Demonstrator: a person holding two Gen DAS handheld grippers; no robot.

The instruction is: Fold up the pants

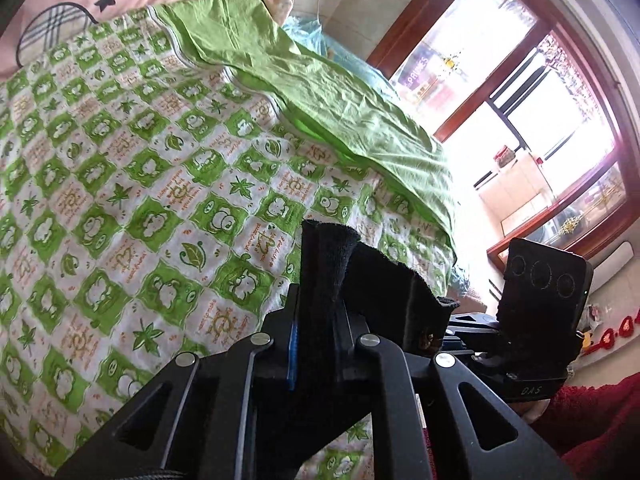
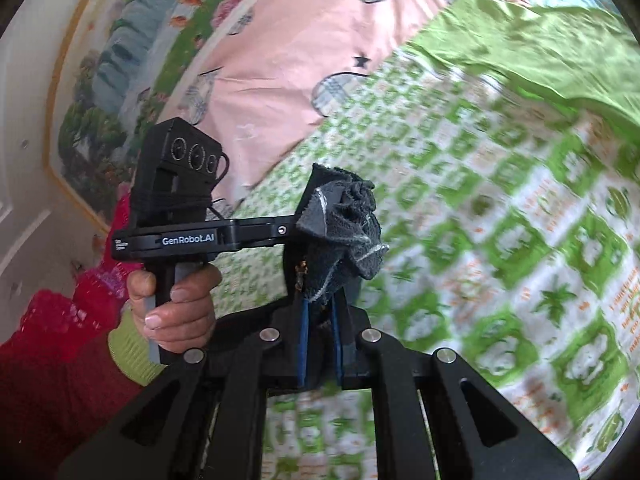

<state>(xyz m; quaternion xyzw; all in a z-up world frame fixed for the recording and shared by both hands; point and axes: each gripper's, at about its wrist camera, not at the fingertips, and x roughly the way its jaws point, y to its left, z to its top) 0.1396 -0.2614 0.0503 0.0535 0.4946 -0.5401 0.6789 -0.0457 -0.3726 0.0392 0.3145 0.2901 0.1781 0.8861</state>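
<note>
The pants (image 1: 328, 276) are dark, near-black knit fabric. In the left wrist view my left gripper (image 1: 320, 320) is shut on a bunched edge of them, held above the bed. The fabric stretches right toward my right gripper (image 1: 532, 320), seen from the side. In the right wrist view my right gripper (image 2: 322, 312) is shut on a crumpled wad of the pants (image 2: 352, 232), with grey-white seam lines. The left gripper (image 2: 180, 216) shows at left in a bare hand. Most of the garment is hidden behind the grippers.
A green-and-white checked quilt (image 1: 140, 200) covers the bed, also in the right wrist view (image 2: 500, 240). A plain green sheet (image 1: 340, 92) lies folded along its far side. A pink cover (image 2: 280, 60) lies beyond. A window (image 1: 520, 100) is at right.
</note>
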